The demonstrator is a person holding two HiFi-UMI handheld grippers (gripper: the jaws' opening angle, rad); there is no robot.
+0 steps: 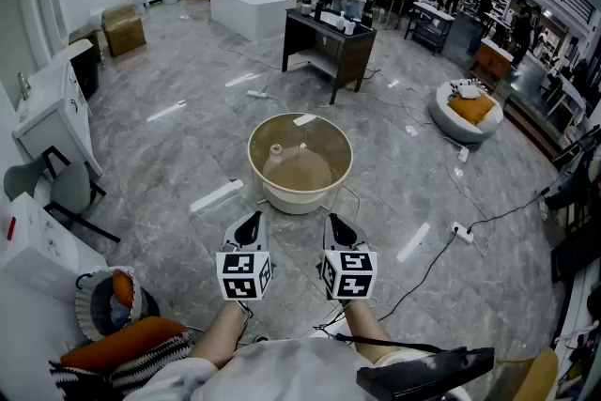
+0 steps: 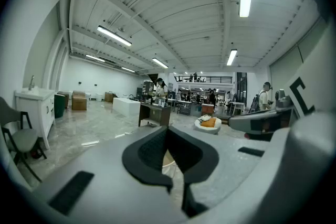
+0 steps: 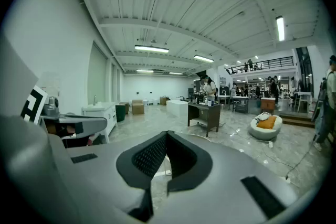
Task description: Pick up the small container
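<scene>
**Both hand-held grippers shut and empty, just short of the tub**

The left hand-held gripper (image 1: 249, 223) and the right hand-held gripper (image 1: 339, 224) hovered side by side just in front of the round tub (image 1: 266, 138). Their jaws were pressed together on nothing. The small container (image 1: 278, 154) sat inside the tub. Bare floor (image 1: 188, 155) ringed the tub, and a dark desk (image 1: 329, 38) stood well beyond it.

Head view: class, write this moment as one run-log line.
stage: pickup not begun | left gripper: jaws shut, empty | right gripper: jaws shut, empty | container: in tub on floor, untouched
</scene>
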